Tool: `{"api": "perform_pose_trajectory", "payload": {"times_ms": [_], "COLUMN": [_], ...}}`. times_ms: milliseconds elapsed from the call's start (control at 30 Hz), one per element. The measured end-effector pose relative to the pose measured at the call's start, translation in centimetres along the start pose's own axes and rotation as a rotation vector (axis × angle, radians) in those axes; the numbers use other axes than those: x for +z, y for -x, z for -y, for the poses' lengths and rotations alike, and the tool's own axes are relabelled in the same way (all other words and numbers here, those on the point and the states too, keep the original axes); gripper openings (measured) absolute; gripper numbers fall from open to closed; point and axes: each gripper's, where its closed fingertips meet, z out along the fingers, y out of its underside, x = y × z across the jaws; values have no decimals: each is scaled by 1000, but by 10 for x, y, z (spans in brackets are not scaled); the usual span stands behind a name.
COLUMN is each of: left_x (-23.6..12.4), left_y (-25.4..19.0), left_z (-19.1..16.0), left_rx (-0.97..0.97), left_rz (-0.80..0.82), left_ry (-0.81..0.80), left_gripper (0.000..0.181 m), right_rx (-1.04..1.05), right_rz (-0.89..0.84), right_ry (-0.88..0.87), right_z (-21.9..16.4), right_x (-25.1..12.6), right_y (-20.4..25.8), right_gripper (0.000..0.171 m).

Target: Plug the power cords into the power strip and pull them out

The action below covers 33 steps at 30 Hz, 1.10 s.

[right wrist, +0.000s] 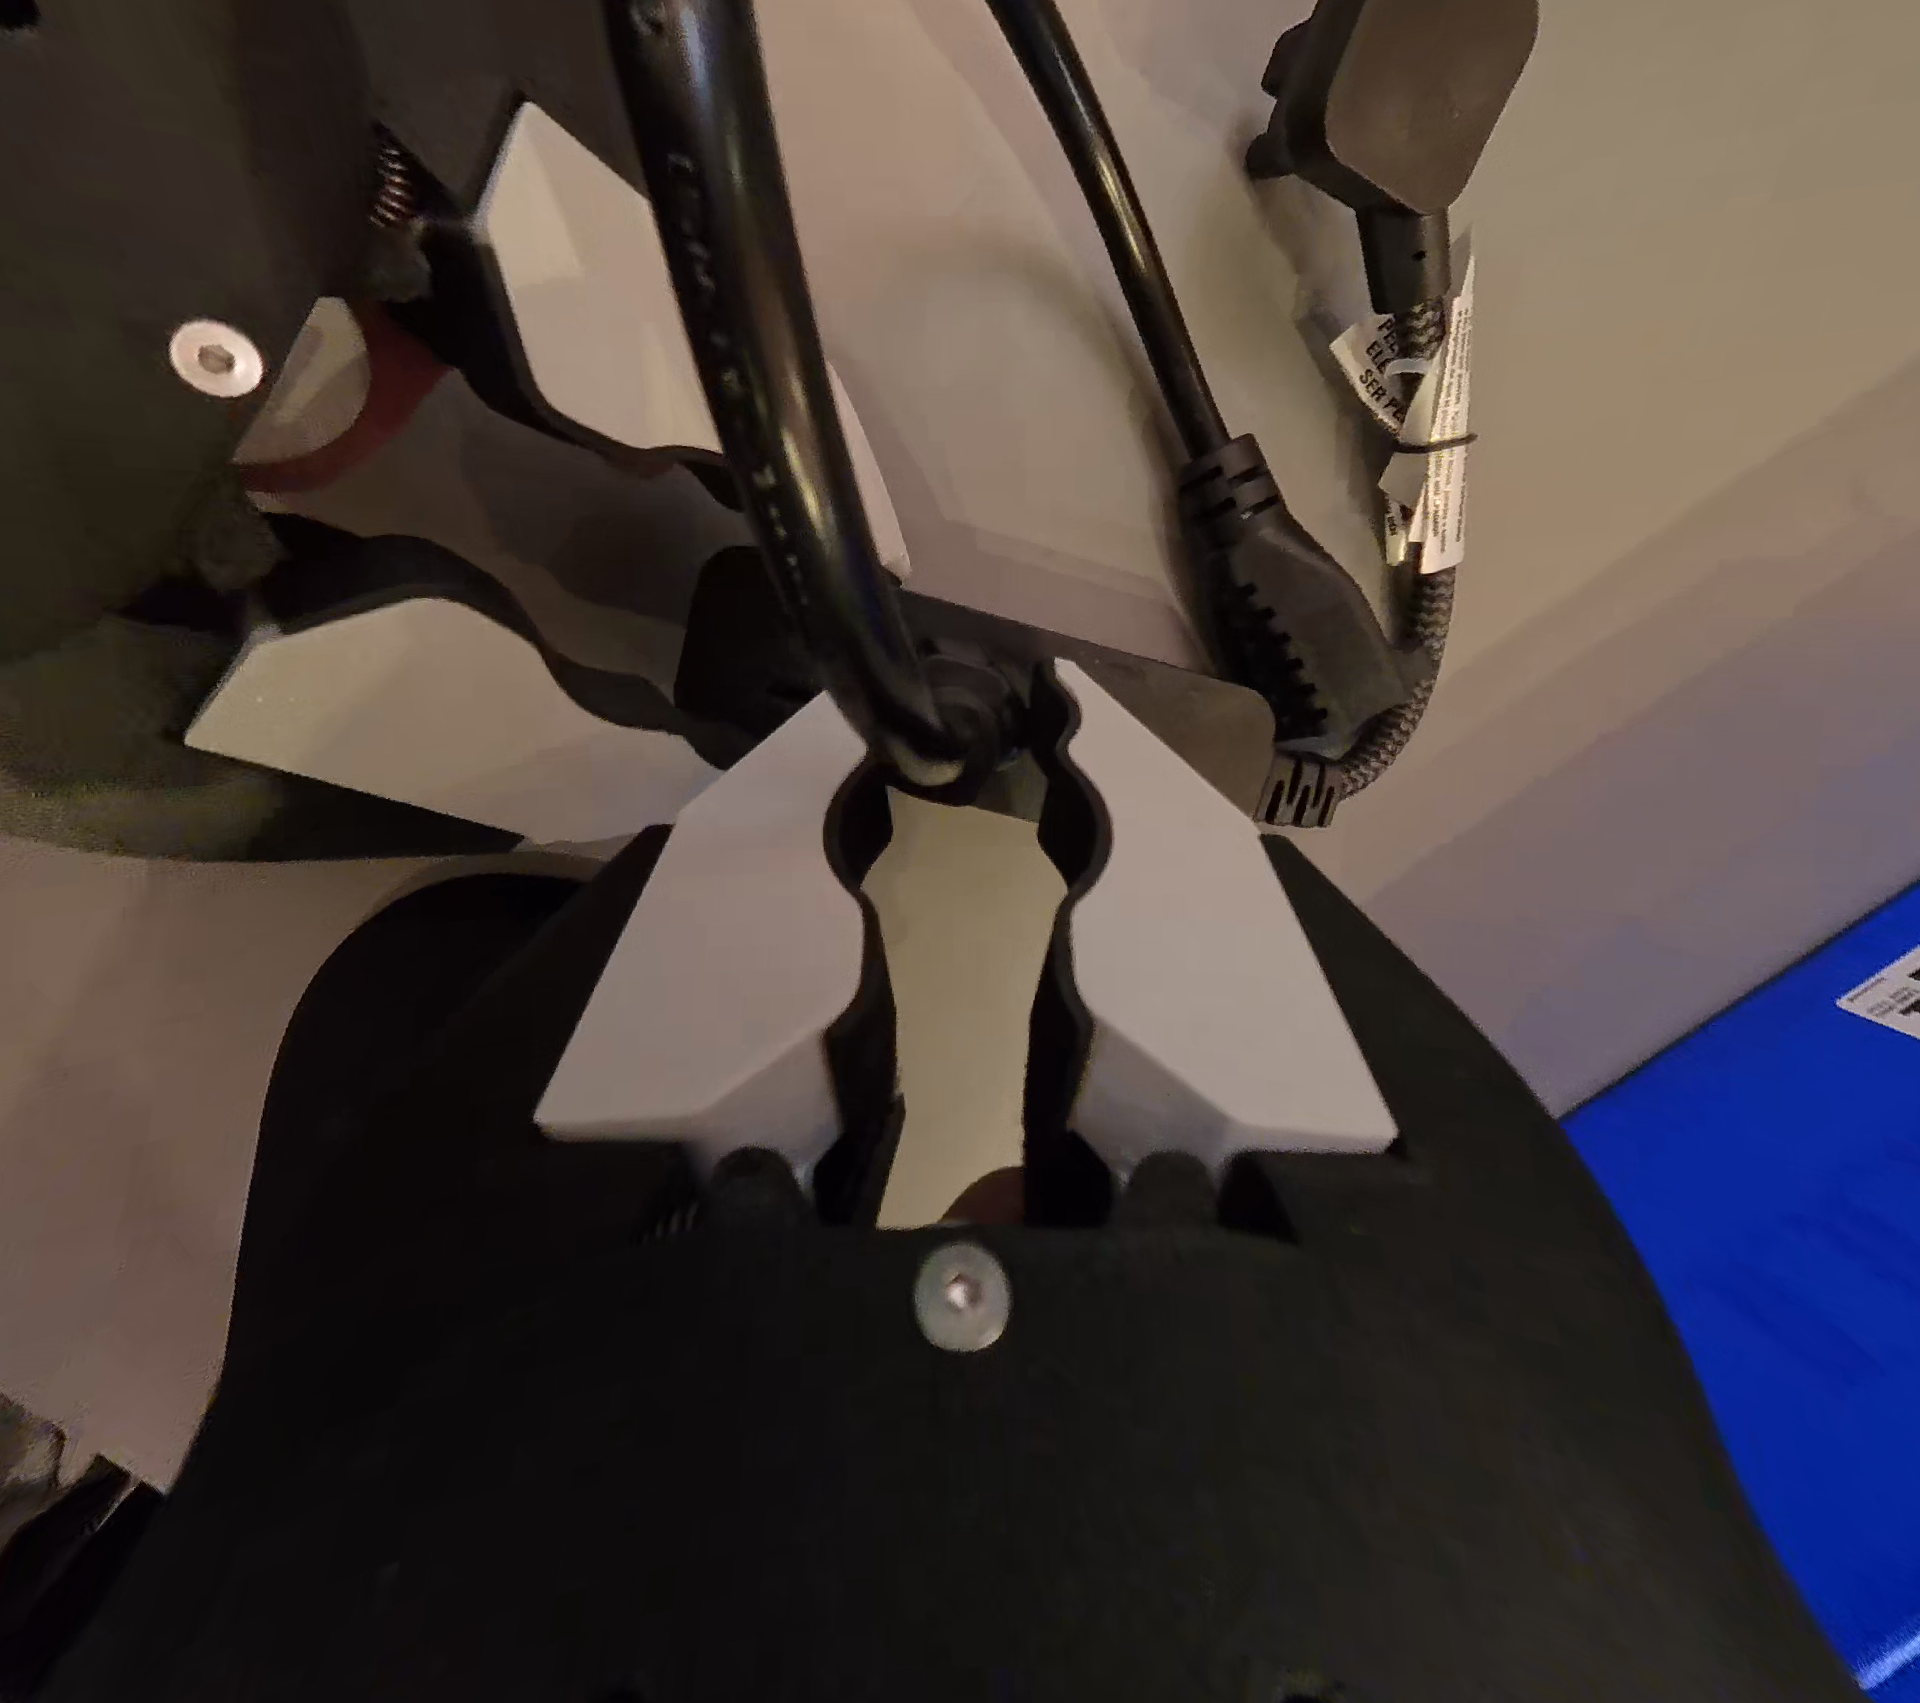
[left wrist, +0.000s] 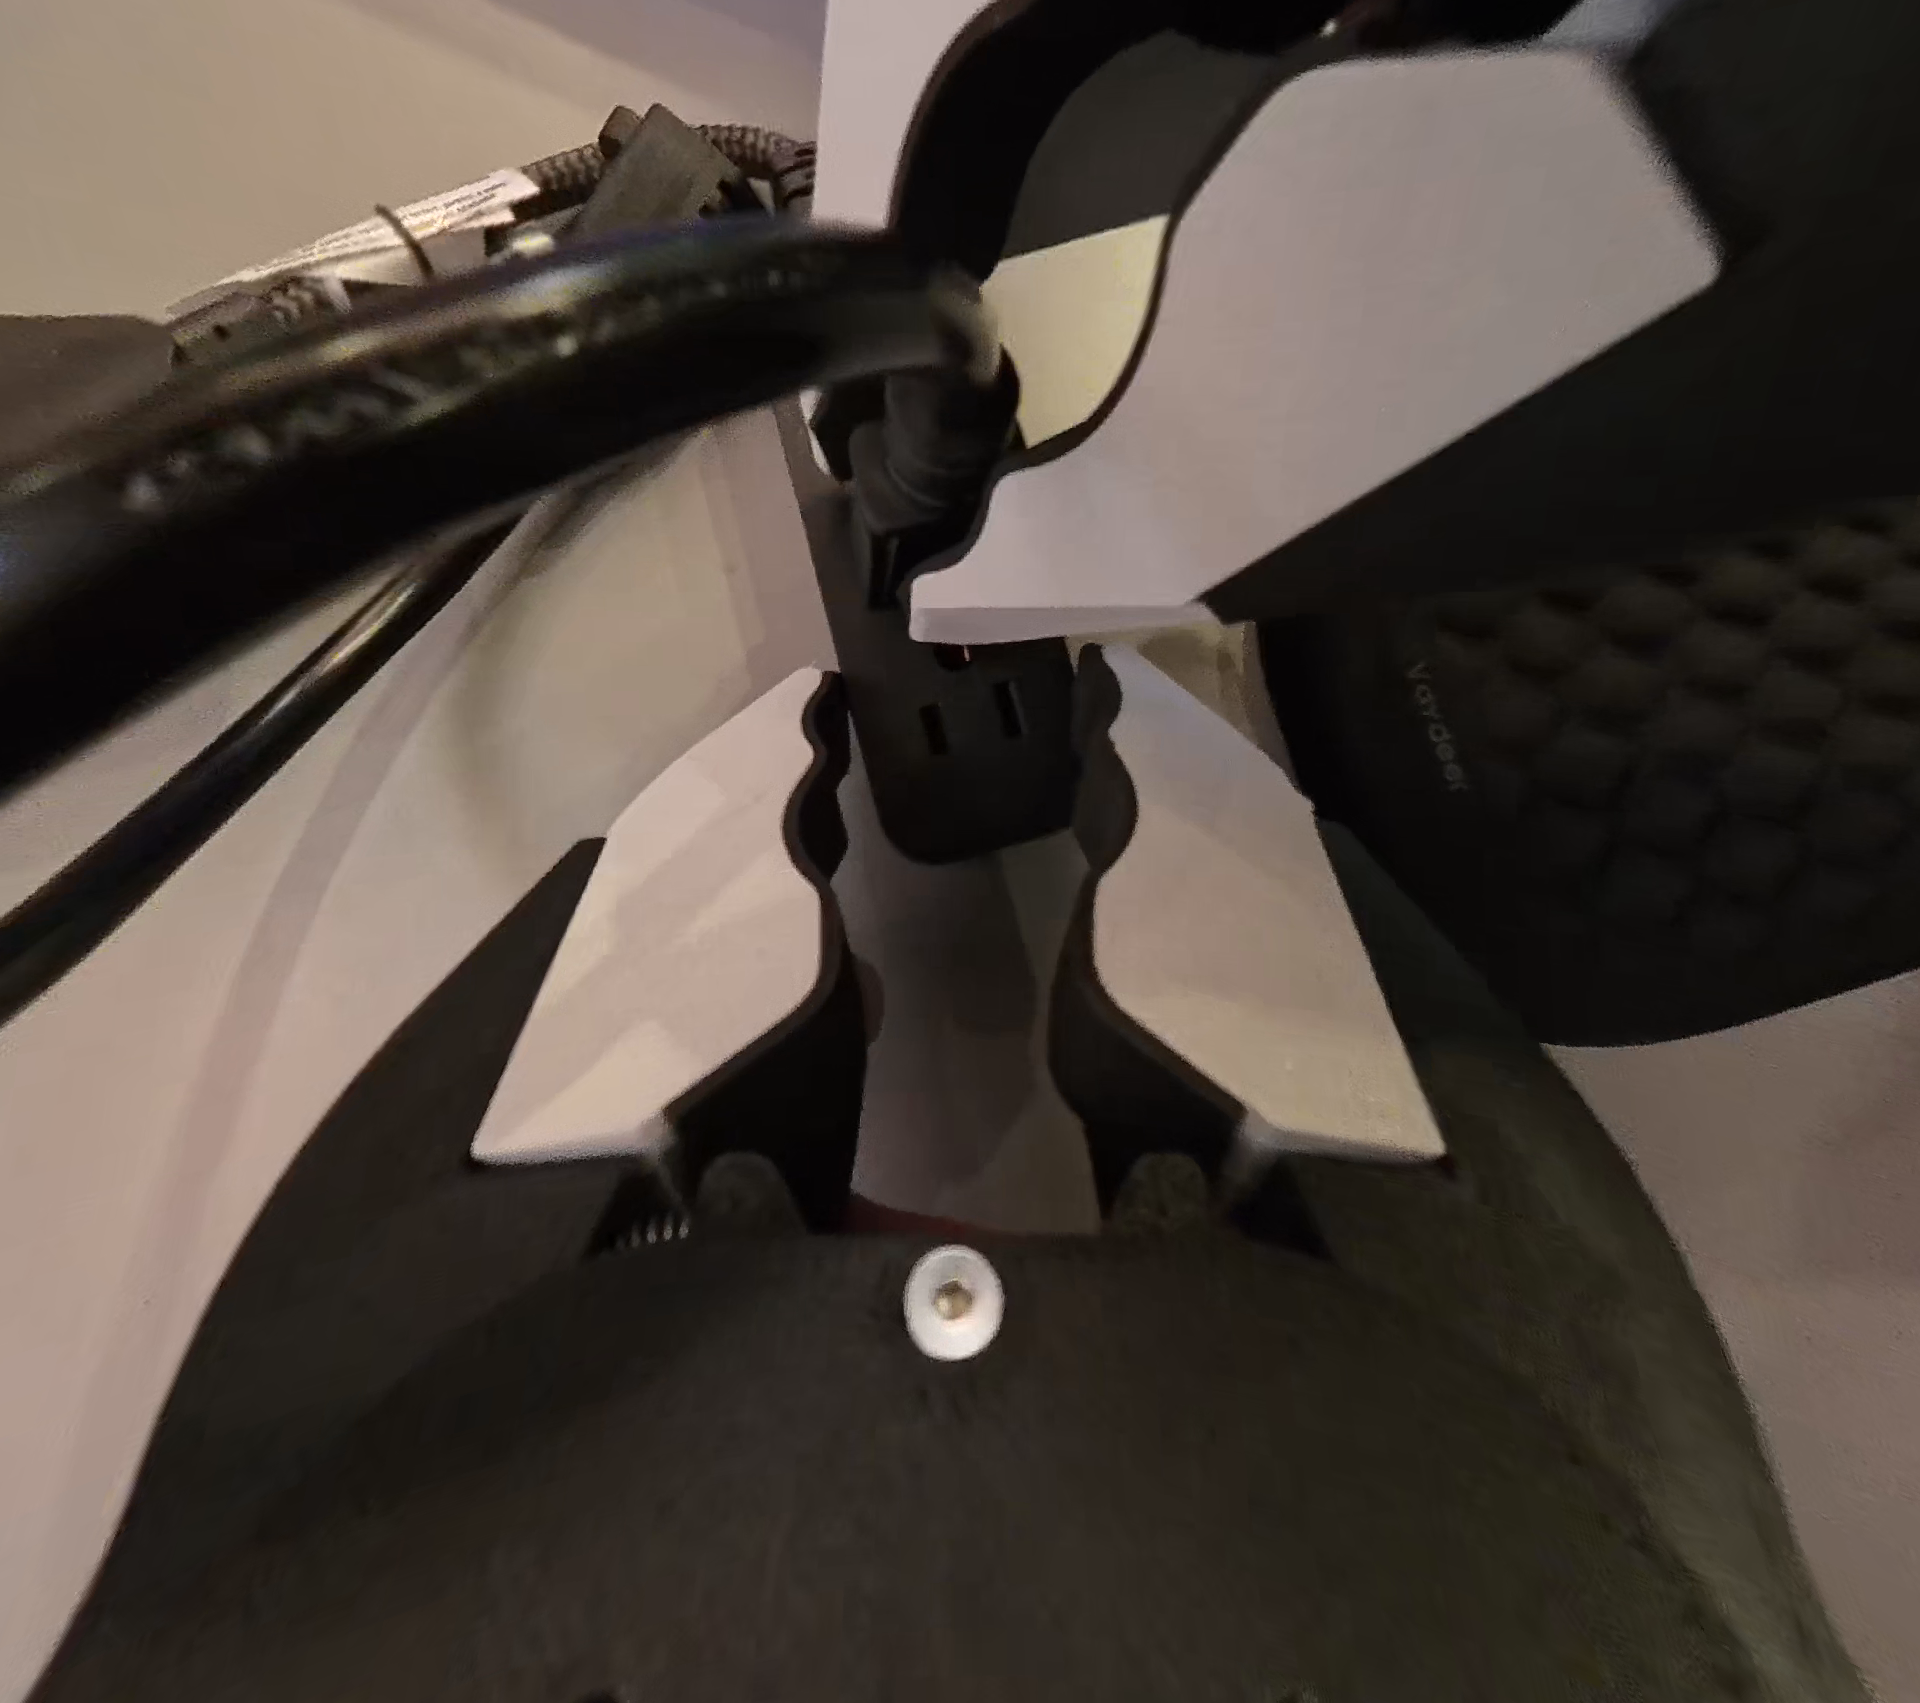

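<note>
Between the left claw's (left wrist: 961,749) closed fingers sits the strip (left wrist: 961,760), steadied (presumably) so the right claw (right wrist: 971,744), clamped on a plug (right wrist: 961,697), can work it.

Left gripper (left wrist: 956,770): fingers nearly closed, clamping at the tips. Right gripper (right wrist: 971,749): fingertips pinched together, angled toward the left gripper

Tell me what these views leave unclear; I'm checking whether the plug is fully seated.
- Prongs of the plug: left wrist view, covered by the right gripper's fingers.
- Far end of the power strip: same view, behind that gripper.
- The thick cord: motion-blurred, cut off by the left edge.
- Right wrist view: strip mostly hidden by fingers and cords.
</note>
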Motion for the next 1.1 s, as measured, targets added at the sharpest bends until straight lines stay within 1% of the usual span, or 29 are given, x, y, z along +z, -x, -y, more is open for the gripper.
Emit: {"api": "perform_pose_trajectory", "payload": {"times_ms": [133, 233, 333, 433, 533, 600, 700, 800, 833, 900, 933, 967, 1100], "left_x": [1, 1, 1, 2, 2, 1, 1, 2, 3, 4, 4, 5, 5], "left_y": [0, 0, 0, 0, 1, 1, 2, 2, 1, 0, 0, 0, 0], "left_z": [0, 1, 1, 1, 2, 3, 4, 4, 4, 2, 3, 3, 4], "left_rx": [28, 27, 16, 14, 15, 18, 20, 19, 16, 9, 10, 8, 10], "left_rz": [9, 19, 20, 21, 22, 25, 28, 30, 24, 11, 14, 16, 12], "left_ry": [8, -9, -30, -34, -36, -44, -46, -42, -43, -37, -44, -46, -36], "left_gripper": [42, 42, 43, 42, 43, 42, 43, 43, 43, 43, 43, 43, 43], "right_rx": [51, 131, 158, 142, 35, -18, -38, -17, 25, 196, 250, 257, 197], "right_rz": [83, 196, 236, 172, 14, -59, -89, -62, -19, 148, 220, 233, 160], "right_ry": [-13, -43, -58, -59, -16, -1, -4, -11, -27, -97, -136, -146, -117], "right_z": [0, 1, 1, 2, 2, 3, 5, 3, 3, 1, 2, 2, 2], "right_x": [0, -1, -1, -1, -2, -5, -7, -5, -5, -2, -3, -3, -3], "right_y": [1, 1, 1, -1, -2, -2, -3, -4, -3, -3, -2, -2, -3], "right_gripper": [23, 23, 24, 23, 22, 22, 21, 22, 22, 23, 24, 24, 23]}}
